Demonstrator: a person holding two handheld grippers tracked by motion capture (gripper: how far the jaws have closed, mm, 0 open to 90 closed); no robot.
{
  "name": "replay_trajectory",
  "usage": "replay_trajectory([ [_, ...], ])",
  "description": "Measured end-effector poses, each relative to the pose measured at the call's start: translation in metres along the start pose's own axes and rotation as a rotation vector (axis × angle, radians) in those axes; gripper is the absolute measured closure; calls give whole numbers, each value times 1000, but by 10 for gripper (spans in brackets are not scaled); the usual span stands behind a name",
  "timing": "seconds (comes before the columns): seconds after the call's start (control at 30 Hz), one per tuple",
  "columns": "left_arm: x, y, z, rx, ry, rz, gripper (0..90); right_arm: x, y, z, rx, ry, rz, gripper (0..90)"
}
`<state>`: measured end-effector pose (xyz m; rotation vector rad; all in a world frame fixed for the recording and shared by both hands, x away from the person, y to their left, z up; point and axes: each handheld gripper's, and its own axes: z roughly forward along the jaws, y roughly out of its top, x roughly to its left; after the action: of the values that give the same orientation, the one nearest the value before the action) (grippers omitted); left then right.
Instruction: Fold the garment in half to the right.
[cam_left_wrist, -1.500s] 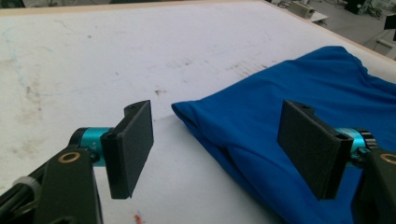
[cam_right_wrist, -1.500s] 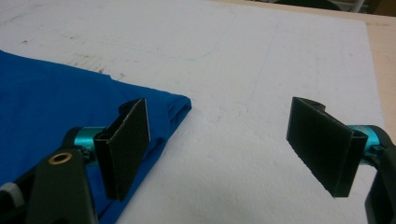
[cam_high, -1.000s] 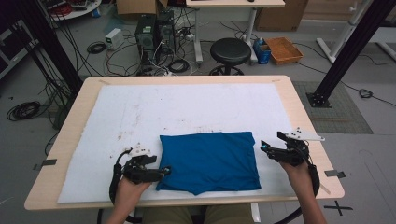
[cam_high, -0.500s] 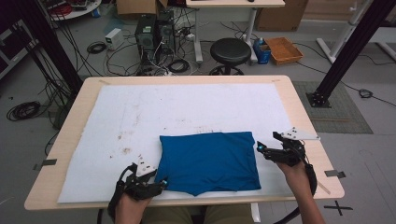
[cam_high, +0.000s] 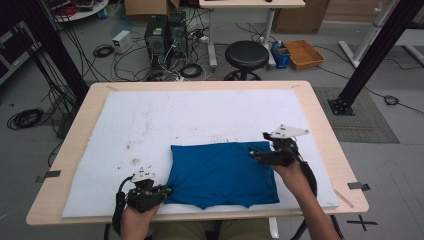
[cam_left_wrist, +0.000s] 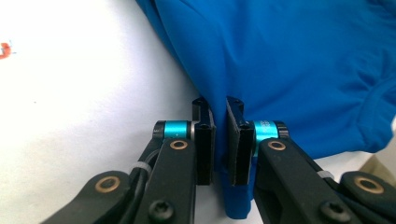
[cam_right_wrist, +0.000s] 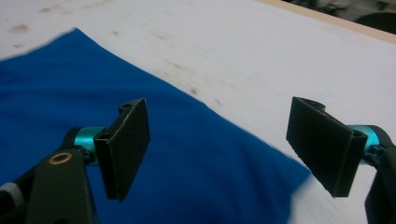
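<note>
Desk (cam_high: 320, 107) of pale wood carries a white mat (cam_high: 200, 120) that covers nearly all of its top, marked with small brown stains on the side away from the person. On the mat lies a folded blue cloth (cam_high: 222, 175), roughly rectangular, spread flat between the 2 claws and close to the person's edge of the desk.

Left claw (cam_high: 167, 190) sits at the near left corner of the cloth, held low over the mat by the person's left hand (cam_high: 137, 212). Its jaws have just been closing and now pinch a fold of the cloth's edge; in the left gripper view the blue cloth (cam_left_wrist: 289, 60) rises in a ridge from between the 2 pads and spreads out ahead and to the right of the claw (cam_left_wrist: 220, 140), with bare white mat (cam_left_wrist: 84, 93) to its left.

Right claw (cam_high: 254, 153) hovers over the far right corner of the cloth, with the person's right hand (cam_high: 292, 175) behind it and a grey three-cornered plate (cam_high: 286, 132) on top. Its jaws stand wide apart with nothing between the pads. In the right gripper view the cloth (cam_right_wrist: 187, 158) lies beneath and to the left of the claw (cam_right_wrist: 229, 149), its edge running diagonally under the gap, and bare mat (cam_right_wrist: 261, 56) stretches ahead and to the right.

Small blue bands (cam_left_wrist: 173, 129) ring the jaws just behind the pads.
</note>
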<state>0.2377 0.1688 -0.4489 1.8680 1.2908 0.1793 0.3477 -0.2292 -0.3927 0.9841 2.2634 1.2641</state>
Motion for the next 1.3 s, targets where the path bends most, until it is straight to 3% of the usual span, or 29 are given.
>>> replay_trajectory([
  [0.07, -1, 0, 0, 1, -5, 0, 793, 6, 16, 16, 16, 39, -8, 211],
  [0.13, -4, -1, 1, -1, -29, 6, 703, 14, 33, 34, 33, 84, -22, 211],
  [0.17, -4, -1, 1, -1, -29, 6, 642, 14, 33, 34, 33, 84, -22, 211],
  [0.2, -8, -3, 1, -8, -29, 38, 600, 25, 49, 52, 51, 125, -46, 212],
  [0.3, -7, -3, 1, -5, -6, 52, 649, 44, 70, 80, 79, 181, -82, 213],
  [0.37, -4, -3, 1, -10, 15, 60, 795, 58, 80, 100, 112, 213, -99, 230],
  [0.4, -4, -3, 1, -10, 15, 60, 816, 58, 80, 100, 112, 213, -99, 230],
  [0.43, -2, -3, 0, -9, 7, 48, 825, 70, 87, 121, 144, 254, -110, 304],
  [0.57, -4, -3, 1, -6, 16, 55, 835, 92, 94, 161, 254, 312, -180, 446],
  [0.6, -4, -3, 1, -6, 16, 55, 836, 92, 94, 161, 254, 312, -180, 446],
  [0.67, -4, -2, 1, -4, 11, 56, 838, 108, 97, 184, 322, 330, -248, 529],
  [0.8, -4, -2, 1, 1, 7, 57, 840, 121, 98, 200, 371, 349, -286, 626],
  [0.83, -3, -1, 1, 2, 2, 54, 840, 128, 96, 210, 415, 358, -332, 738],
  [0.9, -2, -1, 1, 3, -11, 53, 841, 134, 92, 215, 443, 353, -375, 893],
  [1.0, -2, 0, 0, -7, -35, 48, 843, 134, 95, 210, 419, 353, -395, 900],
  [1.17, -8, 14, -9, -80, -134, 46, 843, 118, 105, 189, 298, 379, -311, 900],
  [1.2, -8, 14, -9, -80, -134, 46, 843, 118, 105, 189, 298, 379, -311, 900],
  [1.23, -11, 20, -9, -96, -178, 42, 843, 111, 107, 179, 260, 386, -283, 900],
  [1.3, -15, 28, -9, -113, -219, 39, 843, 102, 108, 170, 225, 388, -260, 900],
])
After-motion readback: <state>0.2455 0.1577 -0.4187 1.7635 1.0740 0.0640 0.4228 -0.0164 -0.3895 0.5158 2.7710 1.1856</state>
